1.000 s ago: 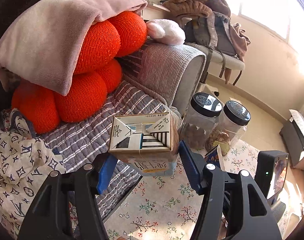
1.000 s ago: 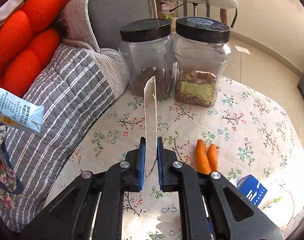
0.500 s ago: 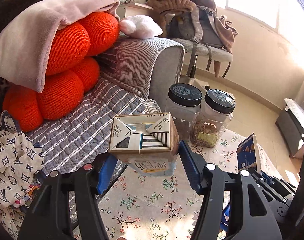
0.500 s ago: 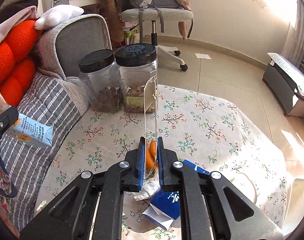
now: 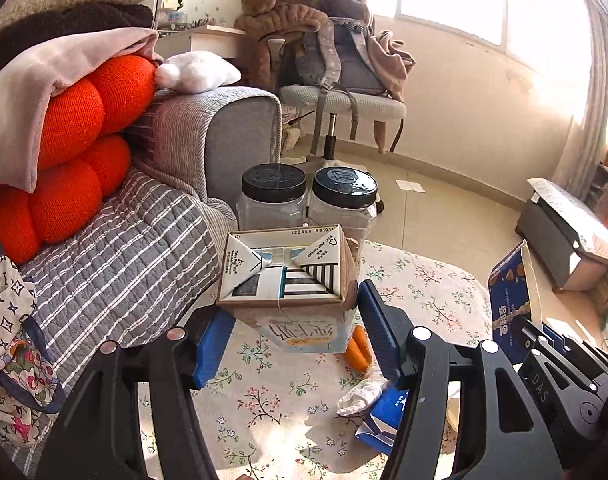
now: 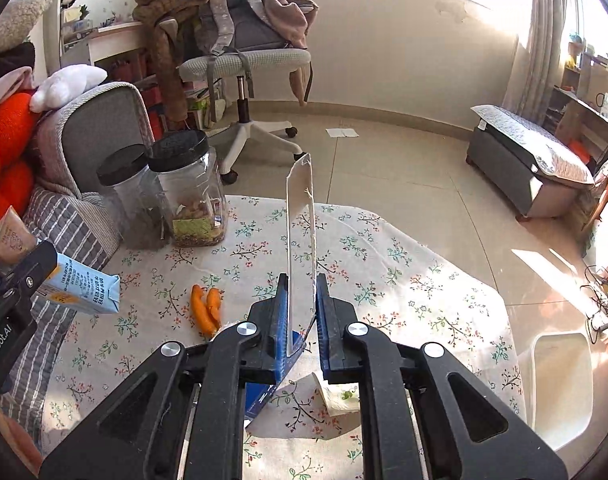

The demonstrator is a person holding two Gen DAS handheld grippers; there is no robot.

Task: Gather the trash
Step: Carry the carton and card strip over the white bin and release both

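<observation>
Left hand-held gripper (image 5: 292, 332) clamped on a milk carton (image 5: 282, 280), blue pads pressing its sides, folded end facing the lens, held above the floral-clothed bench (image 5: 264, 400). Right hand-held gripper (image 6: 302, 320) pinched narrow on a flattened blue snack box (image 6: 300, 240), seen edge-on, standing toward 12 o'clock. On the bench below: crumpled tissue (image 5: 362, 392) and a blue paper scrap (image 5: 388, 412) at 5 o'clock of the carton in the left view. Farther, two orange peel pieces (image 6: 206, 308) at 9 o'clock of the right pads. Beyond, two black-lidded jars (image 6: 184, 192) at 11 o'clock, touching. At 3 o'clock, off the bench, a white bin (image 6: 560, 384) on the floor.
</observation>
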